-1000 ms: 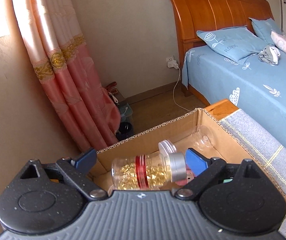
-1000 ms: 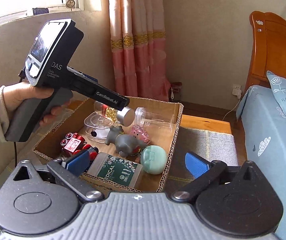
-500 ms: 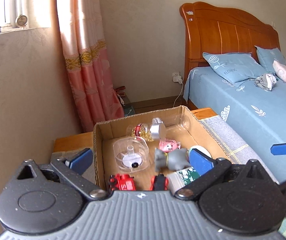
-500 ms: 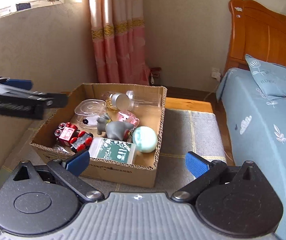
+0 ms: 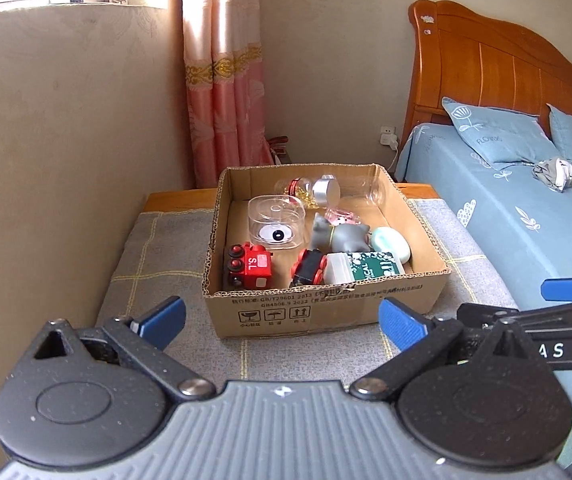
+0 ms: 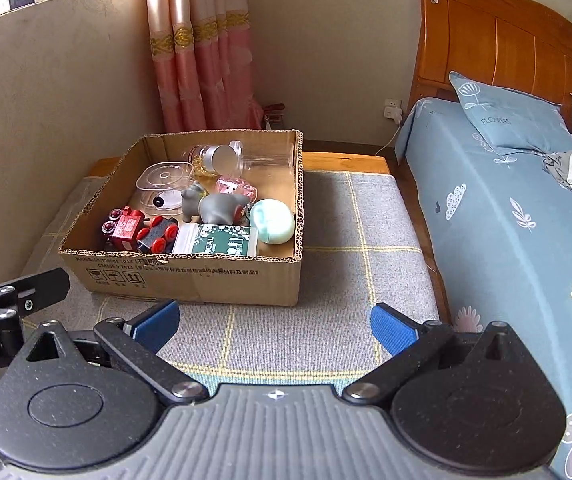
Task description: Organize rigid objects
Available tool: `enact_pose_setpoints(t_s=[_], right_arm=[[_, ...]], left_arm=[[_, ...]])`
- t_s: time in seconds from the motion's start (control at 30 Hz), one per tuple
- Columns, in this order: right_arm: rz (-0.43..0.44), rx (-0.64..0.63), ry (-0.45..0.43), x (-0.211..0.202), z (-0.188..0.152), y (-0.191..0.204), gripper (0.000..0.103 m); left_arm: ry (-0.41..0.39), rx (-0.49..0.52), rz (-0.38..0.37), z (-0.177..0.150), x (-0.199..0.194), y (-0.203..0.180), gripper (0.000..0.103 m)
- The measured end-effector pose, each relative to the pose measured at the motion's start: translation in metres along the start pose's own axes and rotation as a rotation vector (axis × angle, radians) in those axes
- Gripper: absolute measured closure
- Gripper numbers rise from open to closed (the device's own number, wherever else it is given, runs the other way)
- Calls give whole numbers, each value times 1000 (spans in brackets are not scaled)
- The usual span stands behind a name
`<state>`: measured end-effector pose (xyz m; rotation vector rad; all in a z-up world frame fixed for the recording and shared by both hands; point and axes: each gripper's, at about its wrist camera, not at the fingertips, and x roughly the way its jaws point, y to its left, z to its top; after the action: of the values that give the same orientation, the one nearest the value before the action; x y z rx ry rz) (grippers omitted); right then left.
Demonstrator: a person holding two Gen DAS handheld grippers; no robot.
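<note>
A cardboard box (image 5: 318, 312) (image 6: 190, 280) sits on a grey checked mat. In it lie a jar of gold capsules with a silver lid (image 5: 314, 190) (image 6: 210, 156), a clear bottle (image 6: 266, 156), a clear round case (image 5: 276, 222), a grey animal figure (image 5: 342, 236) (image 6: 214, 204), a red toy train (image 5: 250, 268) (image 6: 126, 228), a green medical pack (image 5: 366, 270) (image 6: 218, 240) and a mint case (image 5: 392, 244) (image 6: 274, 222). My left gripper (image 5: 282, 320) is open and empty in front of the box. My right gripper (image 6: 274, 322) is open and empty, back from the box.
The grey mat (image 6: 346, 280) covers a low wooden stand (image 6: 346, 158). A bed with blue sheets (image 6: 506, 220) and a wooden headboard stands on the right. A pink curtain (image 5: 222, 80) and a beige wall are on the left.
My left gripper let go of the capsule jar in the box and pulled back out, open. My right gripper also drew back from the box.
</note>
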<state>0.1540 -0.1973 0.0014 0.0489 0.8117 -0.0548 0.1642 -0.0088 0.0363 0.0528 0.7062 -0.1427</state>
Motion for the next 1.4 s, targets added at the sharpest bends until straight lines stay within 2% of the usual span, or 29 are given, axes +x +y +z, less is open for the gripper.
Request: enact_pose_setpoints(t_s=[0.1,0.4,1.4], right_arm=[[2,5,-7,-5,-1,0,0],[0,4,-27,-13,0,3,0],[0,1,-38,-17,0,3,0]], left_arm=[[8,-12,33,-3,-3,-1,1],[31,-23,50,-10,-8,-2,1],[31,-10,68,-9,-11,-1,1]])
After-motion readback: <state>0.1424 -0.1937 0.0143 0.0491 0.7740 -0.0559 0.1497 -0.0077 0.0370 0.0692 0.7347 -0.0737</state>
